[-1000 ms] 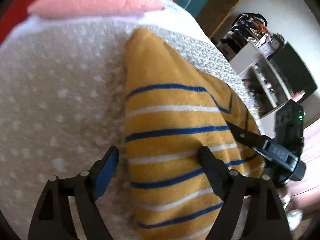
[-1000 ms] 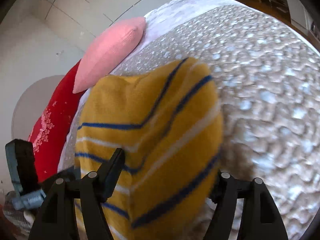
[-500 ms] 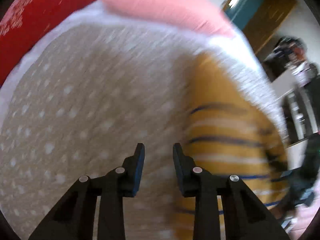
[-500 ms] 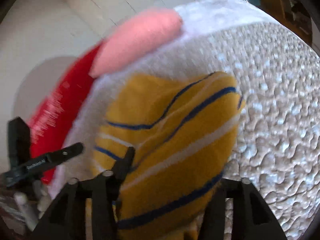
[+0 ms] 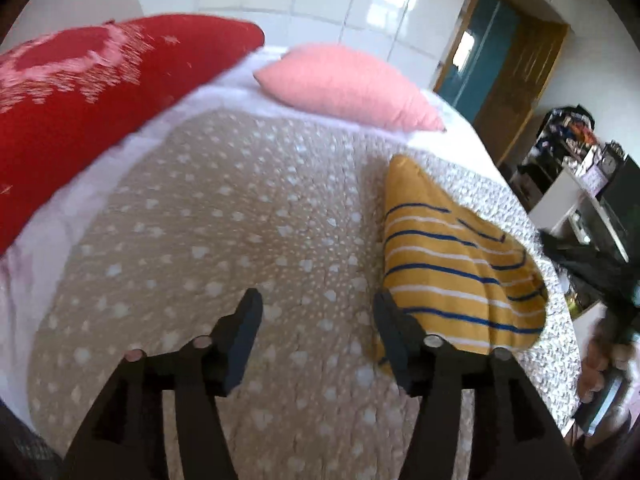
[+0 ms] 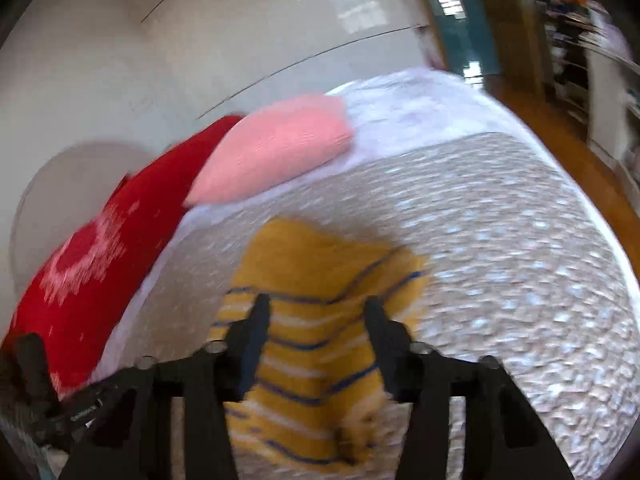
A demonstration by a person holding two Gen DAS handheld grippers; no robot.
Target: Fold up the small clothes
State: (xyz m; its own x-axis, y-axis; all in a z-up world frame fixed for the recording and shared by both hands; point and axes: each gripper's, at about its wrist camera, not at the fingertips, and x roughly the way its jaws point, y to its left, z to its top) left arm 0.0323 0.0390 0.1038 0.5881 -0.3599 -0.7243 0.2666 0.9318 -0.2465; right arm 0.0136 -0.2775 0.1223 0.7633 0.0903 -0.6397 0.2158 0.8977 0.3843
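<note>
On bed: sweater (image 5: 456,264) folded, on blanket (image 5: 224,240), 3 o'clock of left claw (image 5: 316,320)
Left claw: released, empty
Right claw (image 6: 316,320): released, above sweater
12 o'clock: pillow (image 5: 344,84)

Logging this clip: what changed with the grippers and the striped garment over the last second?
Both grippers backed off. The left gripper closed, then reopened over bare blanket; the right gripper narrowed but holds nothing. The striped garment stays folded on the bed, pillows unmoved.
</note>
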